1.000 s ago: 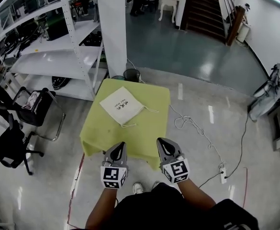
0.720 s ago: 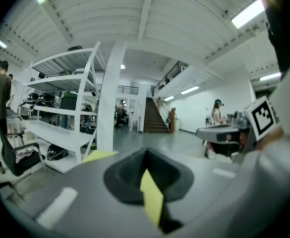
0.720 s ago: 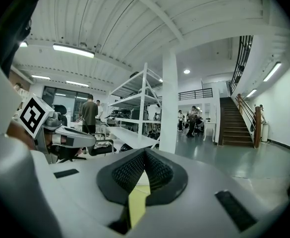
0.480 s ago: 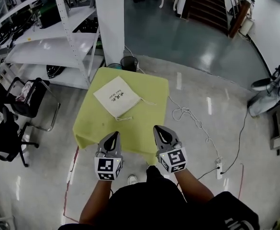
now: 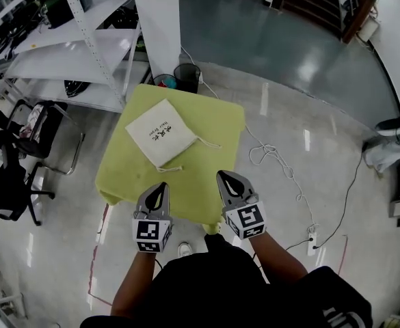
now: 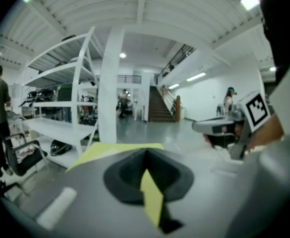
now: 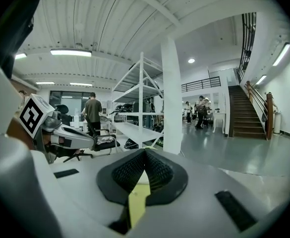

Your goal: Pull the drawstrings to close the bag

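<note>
Bag (image 5: 160, 140), white, flat on green table (image 5: 217, 125), drawstrings (image 5: 208, 144) loose, left hand-held gripper (image 5: 160, 190) and right hand-held gripper (image 5: 225, 180) closed.

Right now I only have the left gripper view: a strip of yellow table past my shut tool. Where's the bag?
Observer: The white bag lies flat on the yellow table's left half, beyond the left tool, untouched.
Operator: Where are its drawstrings?
Observer: One drawstring trails from the bag's right corner, the other drawstring from its near corner.
Operator: And the right tool?
Observer: The right tool is shut and empty, also short of the bag.
</note>
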